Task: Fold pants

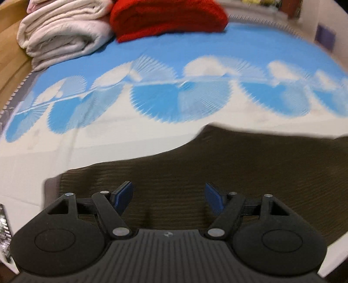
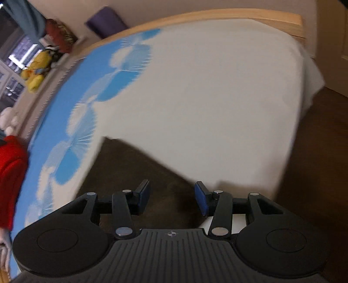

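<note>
Left tongs (image 1: 169, 197), nearest the lens: blue pads spread wide, nothing between them, hovering over dark brown ribbed pants (image 1: 228, 174). Right tongs (image 2: 172, 197): pads likewise parted and gripping nothing, above the same pants (image 2: 134, 174).

Pants: flat on the bed (image 1: 108, 135), at its near edge. Long axis in the left view running left to right, ribs parallel to it; narrow end at near left, cloth widening rightward and cut off by the frame edge. In the right view, one corner pointing toward the far left, with a slanted edge descending to the right.

Left view only: folded cream blanket (image 1: 63, 32) and red blanket (image 1: 169, 17), side by side at the far left of the bedspread, touching.

Right view only: wooden bed frame (image 2: 250, 16) along the far side, white sheet hanging over the right corner, dark floor (image 2: 322, 141), yellow soft toy (image 2: 38, 69) beyond the bed at far left; red blanket reduced to a sliver at the left edge.

Both views smeared; bedspread's blue-and-white pattern and window clutter hard to resolve.
</note>
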Demonstrator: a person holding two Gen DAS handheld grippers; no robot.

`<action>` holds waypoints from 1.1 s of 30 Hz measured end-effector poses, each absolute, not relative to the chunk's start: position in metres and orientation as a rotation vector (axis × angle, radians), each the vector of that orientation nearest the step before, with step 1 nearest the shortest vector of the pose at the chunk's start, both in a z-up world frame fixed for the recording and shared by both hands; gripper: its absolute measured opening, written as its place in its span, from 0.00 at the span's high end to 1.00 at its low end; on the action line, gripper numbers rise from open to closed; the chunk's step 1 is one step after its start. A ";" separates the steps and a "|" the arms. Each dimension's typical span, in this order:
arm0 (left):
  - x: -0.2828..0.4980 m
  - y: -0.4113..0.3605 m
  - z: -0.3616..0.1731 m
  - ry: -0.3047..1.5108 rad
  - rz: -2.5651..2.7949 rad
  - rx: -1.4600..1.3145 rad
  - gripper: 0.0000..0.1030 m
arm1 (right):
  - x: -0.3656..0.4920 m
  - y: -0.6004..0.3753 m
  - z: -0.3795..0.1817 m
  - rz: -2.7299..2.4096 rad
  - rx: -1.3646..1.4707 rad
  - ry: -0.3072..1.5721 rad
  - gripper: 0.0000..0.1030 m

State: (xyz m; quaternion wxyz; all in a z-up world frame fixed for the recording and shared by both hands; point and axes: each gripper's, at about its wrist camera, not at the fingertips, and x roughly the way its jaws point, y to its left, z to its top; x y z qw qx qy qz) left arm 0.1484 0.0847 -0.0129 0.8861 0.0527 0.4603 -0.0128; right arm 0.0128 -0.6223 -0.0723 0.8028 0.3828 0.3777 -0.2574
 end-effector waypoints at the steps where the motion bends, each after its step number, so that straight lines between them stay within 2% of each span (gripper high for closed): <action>1: 0.142 0.077 -0.007 0.948 -0.053 0.071 0.24 | 0.014 -0.624 -0.080 -0.541 0.826 0.831 0.51; 3: 0.126 0.055 0.003 0.920 -0.124 0.029 0.23 | 0.016 -0.631 -0.094 -0.501 0.874 0.869 0.48; 7: 0.097 0.011 0.004 0.869 -0.214 0.114 0.22 | 0.023 -0.624 -0.099 -0.494 0.853 0.875 0.40; 10: 0.093 -0.012 -0.006 0.871 -0.242 0.171 0.22 | 0.028 -0.617 -0.097 -0.494 0.806 0.892 0.39; 13: 0.099 -0.019 -0.016 0.870 -0.212 0.241 0.22 | 0.027 -0.610 -0.092 -0.500 0.731 0.913 0.71; 18: 0.107 -0.013 -0.022 0.910 -0.197 0.217 0.22 | 0.012 -0.610 -0.081 -0.507 0.761 0.854 0.77; 21: 0.102 -0.013 -0.020 0.899 -0.217 0.235 0.21 | -0.007 -0.609 -0.081 -0.557 0.857 0.817 0.75; 23: 0.100 -0.014 -0.020 0.900 -0.225 0.251 0.21 | -0.014 -0.609 -0.088 -0.551 0.935 0.821 0.55; 24: 0.099 -0.014 -0.022 0.902 -0.226 0.259 0.21 | -0.014 -0.609 -0.093 -0.524 0.975 0.829 0.53; 29: 0.096 -0.009 -0.022 0.909 -0.225 0.262 0.21 | 0.001 -0.605 -0.108 -0.491 1.002 0.871 0.54; 33: 0.095 -0.003 -0.022 0.909 -0.217 0.258 0.21 | 0.004 -0.606 -0.111 -0.527 1.062 0.828 0.57</action>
